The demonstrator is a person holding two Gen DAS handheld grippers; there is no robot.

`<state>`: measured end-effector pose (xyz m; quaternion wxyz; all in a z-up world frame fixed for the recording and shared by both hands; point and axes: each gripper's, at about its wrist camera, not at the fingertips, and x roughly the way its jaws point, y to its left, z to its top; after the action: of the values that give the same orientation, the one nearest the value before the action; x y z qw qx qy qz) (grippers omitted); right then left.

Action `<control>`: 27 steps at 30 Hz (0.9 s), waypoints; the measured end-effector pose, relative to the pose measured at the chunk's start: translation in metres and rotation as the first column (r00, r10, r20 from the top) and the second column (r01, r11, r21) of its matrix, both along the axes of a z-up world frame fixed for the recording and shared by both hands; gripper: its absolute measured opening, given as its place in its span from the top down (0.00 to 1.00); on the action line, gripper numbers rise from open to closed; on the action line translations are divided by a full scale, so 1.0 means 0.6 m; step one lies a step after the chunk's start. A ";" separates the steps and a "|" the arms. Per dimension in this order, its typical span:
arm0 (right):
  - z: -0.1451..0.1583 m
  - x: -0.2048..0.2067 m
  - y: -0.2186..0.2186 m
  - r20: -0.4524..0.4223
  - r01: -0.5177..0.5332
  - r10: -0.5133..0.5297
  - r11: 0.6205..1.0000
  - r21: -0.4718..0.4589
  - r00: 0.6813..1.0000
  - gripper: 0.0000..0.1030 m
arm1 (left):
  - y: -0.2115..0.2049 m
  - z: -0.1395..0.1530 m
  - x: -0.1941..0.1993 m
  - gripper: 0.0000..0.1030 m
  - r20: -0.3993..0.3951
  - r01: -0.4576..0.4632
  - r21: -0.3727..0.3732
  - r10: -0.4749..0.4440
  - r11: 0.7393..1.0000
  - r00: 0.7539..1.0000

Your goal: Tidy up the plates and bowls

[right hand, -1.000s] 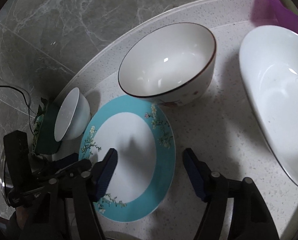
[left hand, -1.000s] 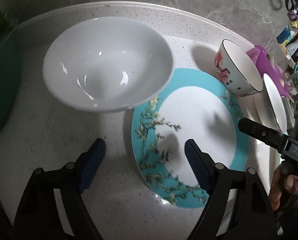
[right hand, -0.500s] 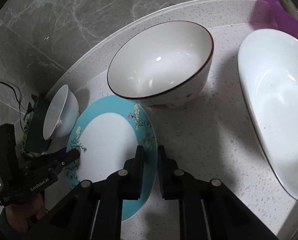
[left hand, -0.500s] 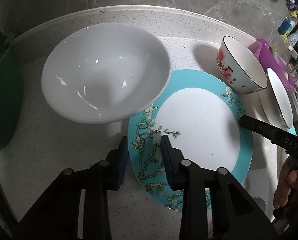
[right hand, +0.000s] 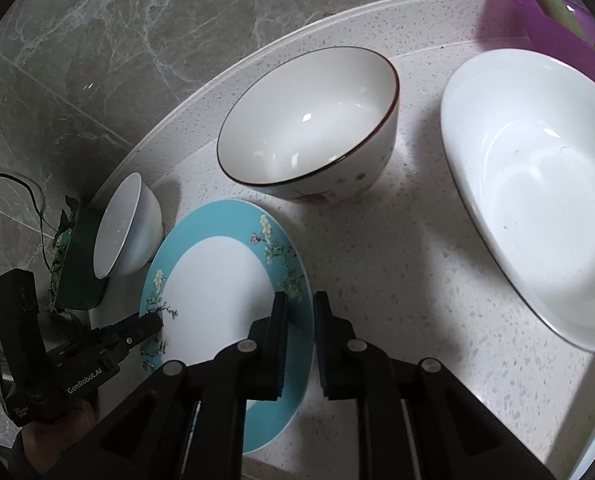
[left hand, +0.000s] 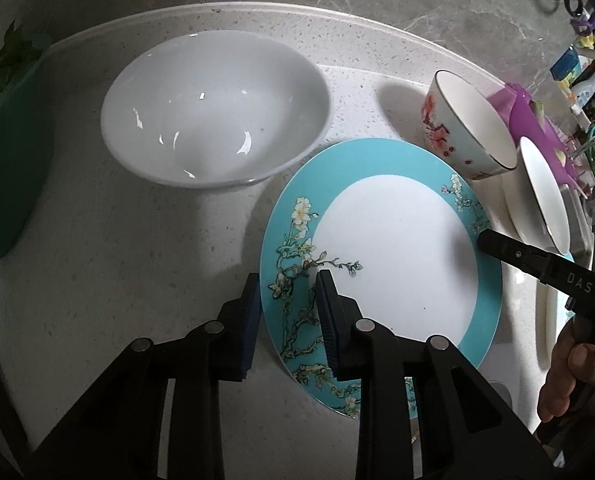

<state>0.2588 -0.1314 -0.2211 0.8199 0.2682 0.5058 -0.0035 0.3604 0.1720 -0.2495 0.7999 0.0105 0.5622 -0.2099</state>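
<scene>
Your left gripper (left hand: 287,312) has its jaws drawn narrow on the near-left rim of the turquoise floral plate (left hand: 389,252), one pad under the edge and one on top, at lower centre of the left wrist frame. Your right gripper (right hand: 299,340) likewise pinches the plate's opposite rim (right hand: 217,292), low in the right wrist frame. The plate sits at a tilt over the speckled countertop (left hand: 117,260); whether its far edge touches the surface cannot be told. A large white bowl (left hand: 215,108) stands upper left of the plate, just beside it. A blossom-painted bowl (left hand: 469,132) lies upper right, with another white bowl (left hand: 541,196) beside it at the right edge.
</scene>
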 end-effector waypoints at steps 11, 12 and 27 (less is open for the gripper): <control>0.075 -0.077 0.013 0.052 -0.003 0.003 1.000 0.003 0.999 0.86 | 0.008 0.077 -0.105 0.76 0.030 0.040 -0.020 -0.040 0.999 0.999; 0.079 -0.095 0.013 0.053 -0.004 0.004 1.000 0.001 0.999 0.86 | 0.014 0.076 -0.118 0.76 0.023 0.042 -0.023 -0.041 0.999 0.999; 0.075 -0.276 0.047 0.004 -0.006 0.006 1.000 0.008 1.000 0.86 | 0.024 0.068 -0.304 0.76 -0.009 0.085 -0.002 -0.085 0.996 0.996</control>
<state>0.0934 -0.1029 -0.1763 0.8197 0.2700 0.5051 0.0018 0.1781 0.1864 -0.2090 0.7878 0.0330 0.5645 -0.2442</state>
